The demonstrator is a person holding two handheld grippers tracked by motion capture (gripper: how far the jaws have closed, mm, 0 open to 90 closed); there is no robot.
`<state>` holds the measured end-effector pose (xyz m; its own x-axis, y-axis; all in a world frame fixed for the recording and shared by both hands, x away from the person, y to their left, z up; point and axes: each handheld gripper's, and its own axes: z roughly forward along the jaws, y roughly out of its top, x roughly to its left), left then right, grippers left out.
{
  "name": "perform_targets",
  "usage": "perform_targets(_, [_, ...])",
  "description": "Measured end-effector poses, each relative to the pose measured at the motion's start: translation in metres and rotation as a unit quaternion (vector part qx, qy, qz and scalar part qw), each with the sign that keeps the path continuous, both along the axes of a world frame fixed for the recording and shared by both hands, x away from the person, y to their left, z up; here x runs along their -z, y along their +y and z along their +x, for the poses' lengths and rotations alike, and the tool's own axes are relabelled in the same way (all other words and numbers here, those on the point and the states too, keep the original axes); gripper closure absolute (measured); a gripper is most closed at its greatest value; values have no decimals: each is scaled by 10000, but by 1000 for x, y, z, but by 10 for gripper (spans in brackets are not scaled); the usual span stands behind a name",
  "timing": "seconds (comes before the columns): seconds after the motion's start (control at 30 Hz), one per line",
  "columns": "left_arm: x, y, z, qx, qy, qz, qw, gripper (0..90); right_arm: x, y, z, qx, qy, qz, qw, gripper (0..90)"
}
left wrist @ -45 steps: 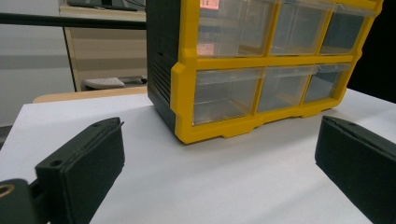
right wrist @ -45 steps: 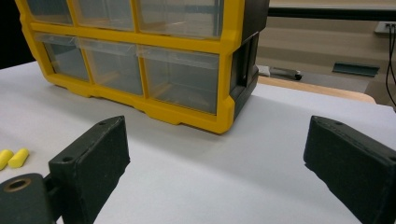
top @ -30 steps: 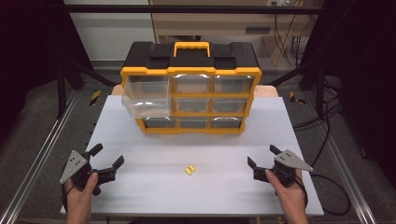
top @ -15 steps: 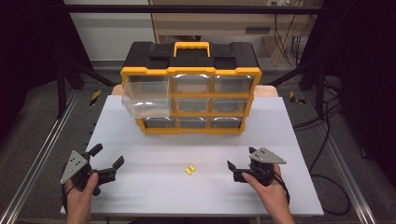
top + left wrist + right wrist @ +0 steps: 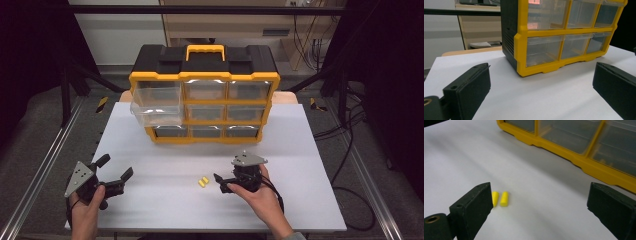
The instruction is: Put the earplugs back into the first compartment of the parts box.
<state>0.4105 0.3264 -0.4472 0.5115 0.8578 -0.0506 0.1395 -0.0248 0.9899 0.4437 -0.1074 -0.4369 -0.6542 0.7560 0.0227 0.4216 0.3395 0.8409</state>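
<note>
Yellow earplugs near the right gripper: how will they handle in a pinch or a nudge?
The two yellow earplugs are short tapered cylinders lying on their sides, so a nudge would probably roll them on the smooth white table. They look like soft foam, likely very light and squashy under the jaws. The right gripper is open; lying side by side, both might be caught at once.

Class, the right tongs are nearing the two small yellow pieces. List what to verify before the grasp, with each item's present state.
1. Right tongs open: ok.
2. Yellow pieces between the jaws: not ok, they lie beside the left jaw.
3. Pieces lying free on the white table: ok.
4. Clear drawer of the organizer pulled out: ok.
5. Left tongs away from the pieces: ok.
6. What the pieces are made of: cannot tell.
</note>
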Motion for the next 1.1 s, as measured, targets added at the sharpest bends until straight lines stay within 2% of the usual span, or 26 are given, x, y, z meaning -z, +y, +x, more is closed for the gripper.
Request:
perform_targets(0.23, [0, -1, 1, 34, 9, 8, 10000, 13, -1, 27, 7, -341, 78, -207, 9992, 68])
perform_targets(0.43, [0, -1, 1, 37, 15, 19, 10000, 13, 2, 41, 10, -465, 194, -196, 9985, 67])
perform_targets(0.57, [0, -2, 1, 47, 14, 20, 10000, 13, 10, 44, 9, -491, 314, -140, 9982, 72])
perform_targets(0.7, [0, -2, 2, 61, 22, 25, 10000, 13, 19, 44, 8, -508, 452, -252, 9974, 71])
perform_targets(0.87, [0, -4, 2, 93, 22, 30, 9999, 12, 23, 43, 8, -438, 602, -275, 9968, 74])
perform_targets(1.1, [0, -4, 2, 97, 12, 24, 9999, 12, 25, 43, 6, -477, 714, -296, 9959, 110])
